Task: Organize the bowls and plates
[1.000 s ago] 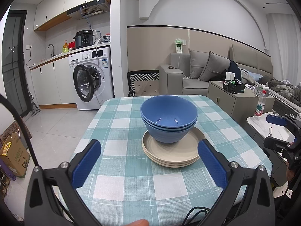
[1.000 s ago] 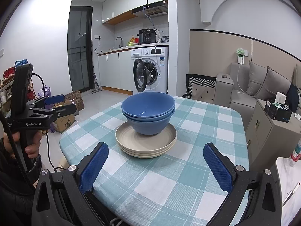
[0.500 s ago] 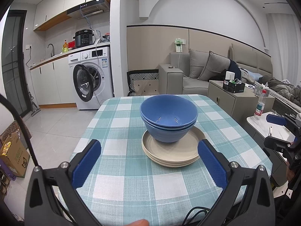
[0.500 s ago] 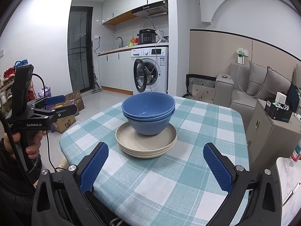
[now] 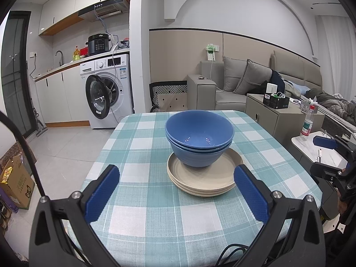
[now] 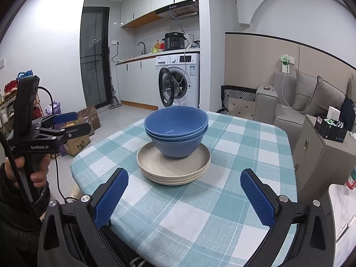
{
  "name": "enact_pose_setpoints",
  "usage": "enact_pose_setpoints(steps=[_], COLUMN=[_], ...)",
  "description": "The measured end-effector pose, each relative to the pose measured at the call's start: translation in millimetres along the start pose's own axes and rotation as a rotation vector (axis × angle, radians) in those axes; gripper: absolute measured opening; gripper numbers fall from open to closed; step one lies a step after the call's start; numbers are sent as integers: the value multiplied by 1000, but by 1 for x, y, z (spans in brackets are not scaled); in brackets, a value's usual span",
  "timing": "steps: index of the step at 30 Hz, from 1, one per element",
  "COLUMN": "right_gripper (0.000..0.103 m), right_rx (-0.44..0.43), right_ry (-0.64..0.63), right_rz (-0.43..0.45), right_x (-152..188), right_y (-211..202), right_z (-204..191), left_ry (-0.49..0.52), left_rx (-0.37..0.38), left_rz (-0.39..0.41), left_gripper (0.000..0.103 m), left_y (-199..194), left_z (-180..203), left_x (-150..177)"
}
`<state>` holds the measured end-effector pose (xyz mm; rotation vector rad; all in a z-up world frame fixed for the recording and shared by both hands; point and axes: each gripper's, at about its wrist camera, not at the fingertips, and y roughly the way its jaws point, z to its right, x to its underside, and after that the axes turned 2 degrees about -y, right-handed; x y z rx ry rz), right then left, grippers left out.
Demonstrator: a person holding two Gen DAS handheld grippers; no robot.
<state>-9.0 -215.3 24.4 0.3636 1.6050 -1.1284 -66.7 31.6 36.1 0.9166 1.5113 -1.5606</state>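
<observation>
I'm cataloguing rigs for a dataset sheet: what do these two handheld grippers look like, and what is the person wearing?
Both are black frames with silver screws and blue textured pads. The left gripper, seen from the right wrist view, bears white "GenRobot.AI" lettering and trails a black cable. The right gripper looks alike. The person wears a dark sleeve.

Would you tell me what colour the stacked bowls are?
The bowls are blue, clearest in the left wrist view.

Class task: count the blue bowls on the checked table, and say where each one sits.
2. The upper blue bowl is nested inside the lower blue bowl, which stands on the stack of beige plates at mid-table. A third bowl hidden inside the nest cannot be ruled out.
</observation>
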Motion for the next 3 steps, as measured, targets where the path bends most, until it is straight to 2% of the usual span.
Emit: enact_pose_setpoints(steps=[3], right_gripper=[103], right_rx=[-1], right_ry=[2], right_rz=[-4], right_x=[2], right_y=[2], right_z=[1], left_ry=[1], left_rx=[1], left_rz=[-4], left_gripper=[103], left_y=[3], left_z=[0], left_x=[1])
